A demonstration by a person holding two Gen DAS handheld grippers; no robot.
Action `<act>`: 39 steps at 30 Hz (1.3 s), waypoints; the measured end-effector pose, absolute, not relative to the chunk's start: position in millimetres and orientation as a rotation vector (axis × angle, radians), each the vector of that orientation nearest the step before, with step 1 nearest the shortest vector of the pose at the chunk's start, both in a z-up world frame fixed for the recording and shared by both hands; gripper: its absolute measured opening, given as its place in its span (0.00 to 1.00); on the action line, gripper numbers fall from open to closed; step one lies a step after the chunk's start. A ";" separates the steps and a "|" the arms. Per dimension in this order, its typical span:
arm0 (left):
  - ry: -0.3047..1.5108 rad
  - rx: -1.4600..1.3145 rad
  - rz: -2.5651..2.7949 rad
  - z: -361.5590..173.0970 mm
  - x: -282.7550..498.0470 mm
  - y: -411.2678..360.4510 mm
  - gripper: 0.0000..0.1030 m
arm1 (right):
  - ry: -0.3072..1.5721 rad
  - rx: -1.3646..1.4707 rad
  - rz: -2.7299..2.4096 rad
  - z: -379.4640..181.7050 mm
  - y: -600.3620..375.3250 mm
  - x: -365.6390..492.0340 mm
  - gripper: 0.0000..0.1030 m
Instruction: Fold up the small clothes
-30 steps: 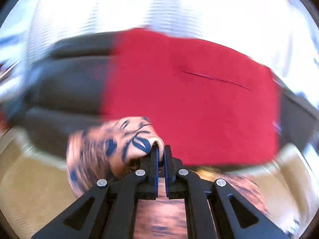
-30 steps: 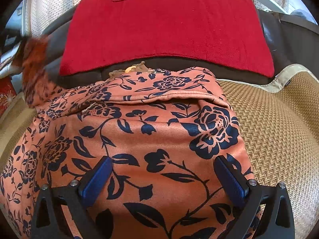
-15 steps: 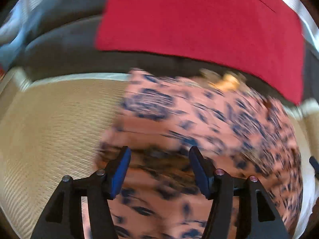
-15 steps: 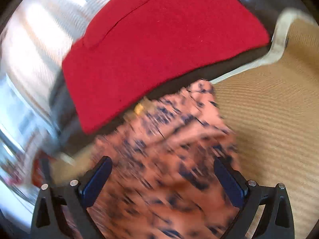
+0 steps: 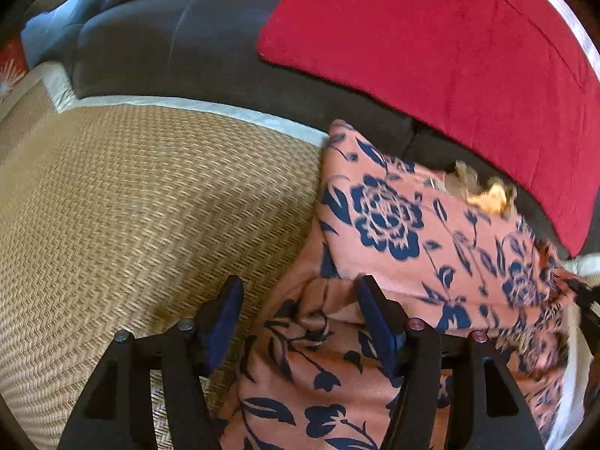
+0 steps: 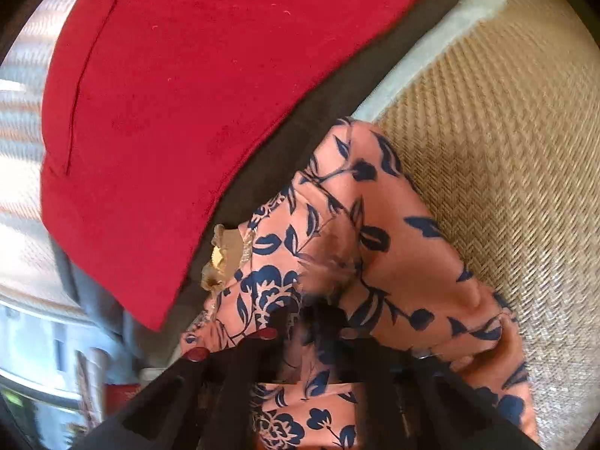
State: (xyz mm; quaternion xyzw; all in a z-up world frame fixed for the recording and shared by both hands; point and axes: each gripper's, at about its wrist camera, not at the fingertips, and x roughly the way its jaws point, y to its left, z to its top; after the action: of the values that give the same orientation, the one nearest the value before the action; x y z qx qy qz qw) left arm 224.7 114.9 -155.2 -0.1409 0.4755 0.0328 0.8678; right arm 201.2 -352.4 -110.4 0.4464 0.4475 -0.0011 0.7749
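Observation:
A salmon-pink garment with navy flowers lies folded on a woven straw mat. My left gripper is open and holds nothing; its right finger rests on the garment's left edge and its left finger is over the mat. In the right wrist view the same garment is bunched up between the fingers of my right gripper, which is shut on a fold of it. A gold trim shows at the garment's far edge.
A red cushion leans on a dark grey sofa back just behind the garment; it also shows in the right wrist view. The mat has a pale border.
My left gripper let go of the garment corner, opened and came down at its left edge. My right gripper tilted, went from open to shut and gathered a fold of the garment.

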 end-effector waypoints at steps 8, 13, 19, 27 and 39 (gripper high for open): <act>1.009 -0.360 0.010 -151.2 246.5 118.3 0.64 | 0.901 0.709 -0.029 -115.8 -330.7 156.7 0.92; 1.062 -0.251 0.021 -155.6 274.1 104.5 0.50 | 0.832 0.813 0.027 -96.1 -347.3 151.3 0.92; 1.087 -0.155 0.008 -159.8 276.9 105.0 0.11 | 0.861 0.940 -0.029 -116.1 -377.3 137.3 0.92; 1.075 -0.180 0.008 -155.1 260.3 113.2 0.12 | 0.830 0.871 0.224 -80.0 -357.7 172.3 1.00; 1.091 -0.234 0.056 -140.7 261.2 125.9 0.32 | 0.995 0.768 0.143 -117.9 -358.8 201.7 0.98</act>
State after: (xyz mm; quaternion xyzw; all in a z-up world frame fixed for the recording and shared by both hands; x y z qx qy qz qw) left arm 261.2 125.9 -140.7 -0.1110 0.5175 0.0264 0.8480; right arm 201.7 -358.8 -117.9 0.3591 0.4651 0.0670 0.8064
